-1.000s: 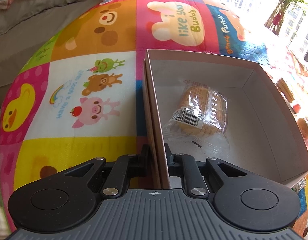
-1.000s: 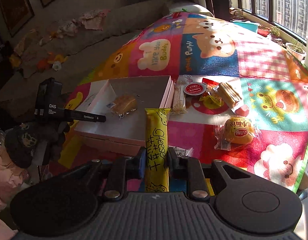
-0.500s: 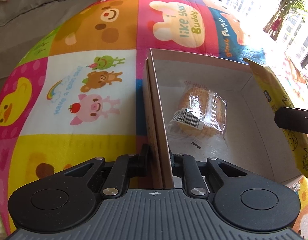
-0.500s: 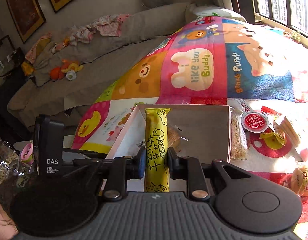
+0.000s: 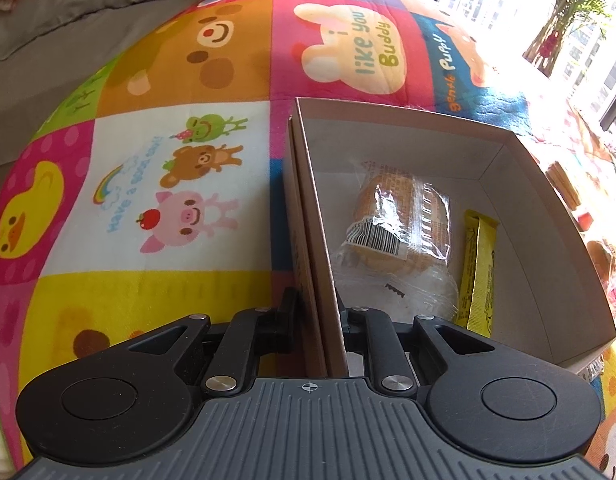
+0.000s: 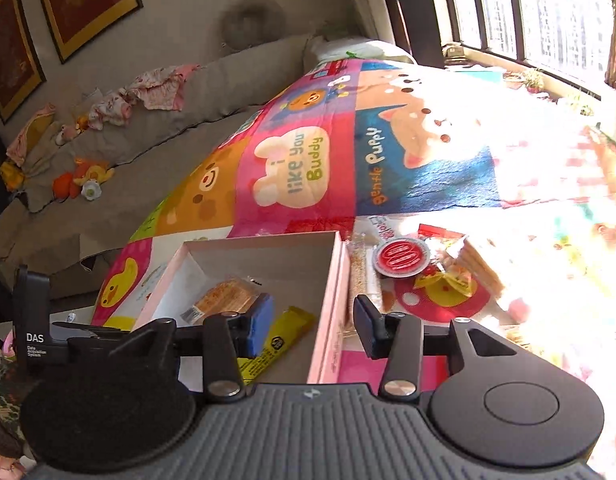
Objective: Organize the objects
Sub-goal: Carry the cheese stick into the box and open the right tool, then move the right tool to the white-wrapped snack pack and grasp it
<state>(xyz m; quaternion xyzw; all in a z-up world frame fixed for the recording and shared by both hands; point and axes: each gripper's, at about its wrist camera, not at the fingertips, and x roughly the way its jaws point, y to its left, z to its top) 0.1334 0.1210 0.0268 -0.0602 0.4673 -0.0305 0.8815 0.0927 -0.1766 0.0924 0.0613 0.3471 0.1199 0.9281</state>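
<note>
The yellow snack stick (image 5: 477, 272) lies flat on the floor of the cardboard box (image 5: 547, 216), just beside the clear-wrapped cake (image 5: 403, 220), which rests near the middle. The right tool (image 6: 313, 326) has just been opening; its blue-padded jaws stand apart with nothing between them, one above the box interior, the other outside the pink wall. The left tool (image 5: 315, 316) is pinched tight on the box's near wall, one jaw on each side of it.

The stick looks light and slim, in smooth, probably slippery foil; a grip across its middle, on the narrow sides, should suit it. The cake is soft inside crinkly film, so it likely crushes under hard pressure and is better taken by its sealed edge. The box is thin, stiff card with a matte inside, light enough to slide on the soft printed quilt (image 5: 188, 80) unless held. More wrapped snacks (image 6: 403, 258) lie on the quilt beside the box.
</note>
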